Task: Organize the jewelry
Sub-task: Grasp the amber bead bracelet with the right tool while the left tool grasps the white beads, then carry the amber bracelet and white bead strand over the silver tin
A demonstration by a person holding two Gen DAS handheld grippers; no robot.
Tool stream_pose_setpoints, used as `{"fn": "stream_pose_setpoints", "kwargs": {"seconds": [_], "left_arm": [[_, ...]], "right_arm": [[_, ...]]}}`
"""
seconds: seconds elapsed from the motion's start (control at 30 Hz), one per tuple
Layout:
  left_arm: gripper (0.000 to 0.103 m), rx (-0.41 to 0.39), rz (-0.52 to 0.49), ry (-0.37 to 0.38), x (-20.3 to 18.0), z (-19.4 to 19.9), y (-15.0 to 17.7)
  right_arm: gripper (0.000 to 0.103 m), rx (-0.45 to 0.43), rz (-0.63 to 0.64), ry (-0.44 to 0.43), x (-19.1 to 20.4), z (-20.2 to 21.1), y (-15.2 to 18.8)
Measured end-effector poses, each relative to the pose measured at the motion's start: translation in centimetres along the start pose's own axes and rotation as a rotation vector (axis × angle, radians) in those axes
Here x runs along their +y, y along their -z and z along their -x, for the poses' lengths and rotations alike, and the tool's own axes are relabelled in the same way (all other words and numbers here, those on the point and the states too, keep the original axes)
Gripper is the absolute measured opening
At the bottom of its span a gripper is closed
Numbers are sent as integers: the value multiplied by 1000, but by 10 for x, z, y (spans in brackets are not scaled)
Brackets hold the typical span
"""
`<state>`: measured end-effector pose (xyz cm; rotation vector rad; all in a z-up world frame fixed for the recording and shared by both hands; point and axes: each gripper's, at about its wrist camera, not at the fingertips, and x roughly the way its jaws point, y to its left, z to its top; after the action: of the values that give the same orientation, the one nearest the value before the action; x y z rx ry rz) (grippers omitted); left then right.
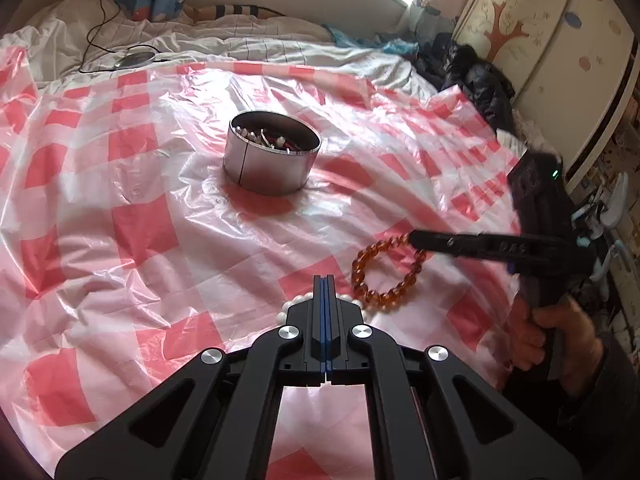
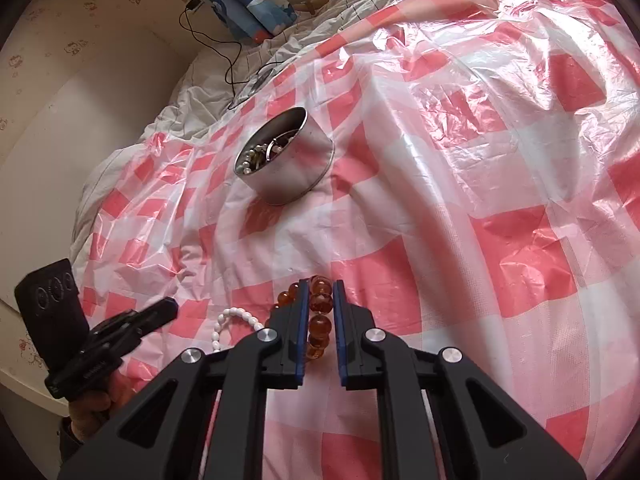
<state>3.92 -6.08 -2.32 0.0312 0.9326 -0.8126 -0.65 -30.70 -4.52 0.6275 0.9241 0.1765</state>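
Closest in the left wrist view: black left gripper, pads pressed flat together, angled down at the sheet. Just under its tips, white oval-bead bracelet, beads peeping out on either side. Impossible to tell from here whether any of it is caught between the pads. Seemingly not, going by the right wrist view, with that gripper's tip apart from the white beads.

Just right of those beads, perhaps touching them: amber round-bead bracelet, lying as a flat loop on the red-and-white checked plastic sheet. Black right gripper reaching in from the right, clamped across one side of the loop. Amber beads lined up lengthwise between the blue pads, apparently squeezed by both. Rest of the loop trailing off to the left of the jaws.

Likely destination: round open metal tin, upright, well apart, ahead of both grippers and somewhat left, already holding pearls and other pieces. Left gripper probably the nearer of the two, yet only the right visibly loaded. Nothing standing between bracelet and tin, only wrinkled plastic.

Lift needed to clear the rim. Hanging loop likely to swing, possibly dragging the white bracelet along or catching the tin's edge.

Farther off: rumpled white bedding, thin black cable, heap of dark clothes, cream wardrobe with a tree decal.
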Motion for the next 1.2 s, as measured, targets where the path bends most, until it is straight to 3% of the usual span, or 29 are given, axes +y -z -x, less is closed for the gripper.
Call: {"fn": "stream_pose_setpoints", "kwargs": {"seconds": [0.13, 0.17, 0.2, 0.27, 0.37, 0.4, 0.47, 0.57, 0.67, 0.87, 0.9, 1.0, 1.2], "left_arm": [[5, 74, -70, -104, -5, -18, 6], [19, 94, -98, -146, -8, -25, 8], [41, 105, -110, -159, -8, -28, 9], [52, 116, -119, -171, -8, -34, 12], [51, 160, -141, -183, -10, -42, 16], [31, 160, -146, -177, -11, -42, 16], [7, 169, -136, -149, -12, -41, 14], [6, 140, -133, -147, -14, -34, 12], [6, 45, -67, -105, -9, -13, 4], [6, -137, 47, -56, 10, 24, -11], [6, -145, 51, -57, 10, 26, -12], [6, -135, 63, -66, 12, 24, -12], [6, -143, 70, -51, 13, 25, -13]], "right_arm": [[13, 15, 24, -7, 7, -2, 1], [13, 22, 27, -12, 8, -3, 2], [13, 34, 28, -13, 9, -6, 2], [21, 56, 28, -5, 9, -10, 4], [27, 71, 50, -4, 12, -16, 5], [27, 83, 59, -4, 14, -19, 7], [27, 90, 81, 18, 16, -21, 8], [27, 61, 80, 52, 14, -16, 7], [27, 76, 114, 92, 16, -20, 8], [27, 102, 424, 354, 57, -48, 30], [22, 100, 455, 379, 61, -50, 33], [12, 108, 377, 295, 52, -45, 28], [12, 30, 37, -61, 9, -10, 5]]}}
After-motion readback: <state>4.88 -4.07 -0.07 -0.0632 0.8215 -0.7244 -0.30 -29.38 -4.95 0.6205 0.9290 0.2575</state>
